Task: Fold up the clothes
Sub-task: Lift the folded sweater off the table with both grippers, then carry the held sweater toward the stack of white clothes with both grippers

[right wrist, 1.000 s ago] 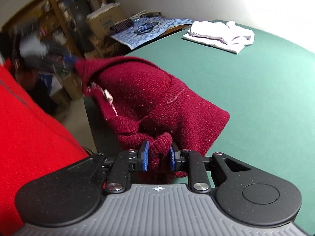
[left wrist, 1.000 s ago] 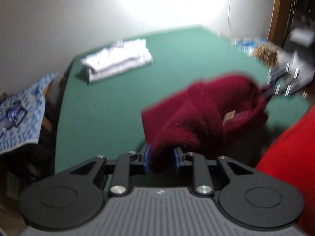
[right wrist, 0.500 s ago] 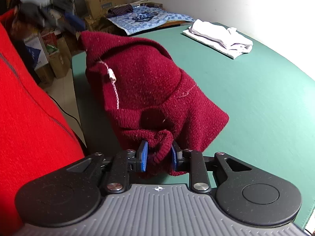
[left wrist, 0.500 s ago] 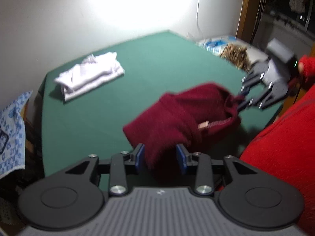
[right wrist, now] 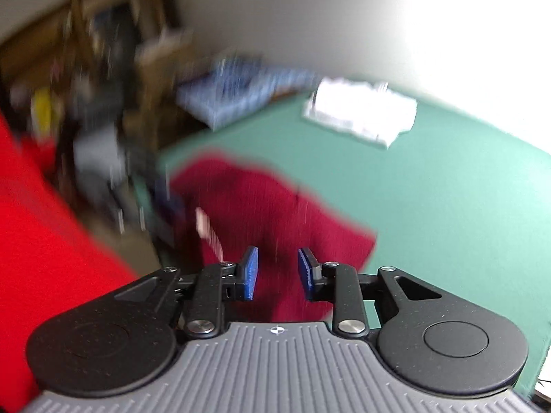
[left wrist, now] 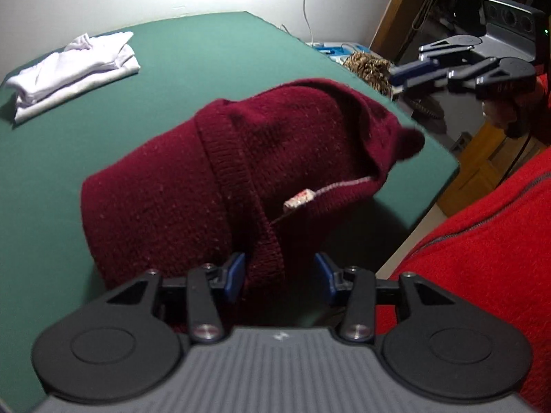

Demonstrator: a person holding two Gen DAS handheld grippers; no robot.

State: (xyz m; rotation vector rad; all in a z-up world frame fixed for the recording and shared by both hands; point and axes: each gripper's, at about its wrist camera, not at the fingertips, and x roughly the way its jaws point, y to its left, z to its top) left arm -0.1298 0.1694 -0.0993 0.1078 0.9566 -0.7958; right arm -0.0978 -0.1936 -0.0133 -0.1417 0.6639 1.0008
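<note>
A dark red knitted sweater (left wrist: 179,199) lies bunched on the green table (left wrist: 206,62), with a small label (left wrist: 299,203) showing at its neck. My left gripper (left wrist: 280,275) hangs low over its near edge and its jaws are opening. The ribbed hem lies between them beside the left pad, and the right pad stands clear of the cloth. My right gripper (left wrist: 396,77) is in the air off the sweater's far right corner, holding nothing. In the blurred right wrist view its jaws (right wrist: 278,272) are opening above the sweater (right wrist: 261,199).
A folded white garment (left wrist: 72,69) rests at the table's far left corner. The table's right edge (left wrist: 447,172) runs close to the sweater. A person in a red top (left wrist: 482,241) stands at the near side. Boxes, a blue patterned cloth (right wrist: 248,93) and clutter lie beyond the table.
Both grippers have opened and let go of the sweater, which has sunk onto the table. The right gripper has risen away from it. The left has dropped closer to the cloth.
</note>
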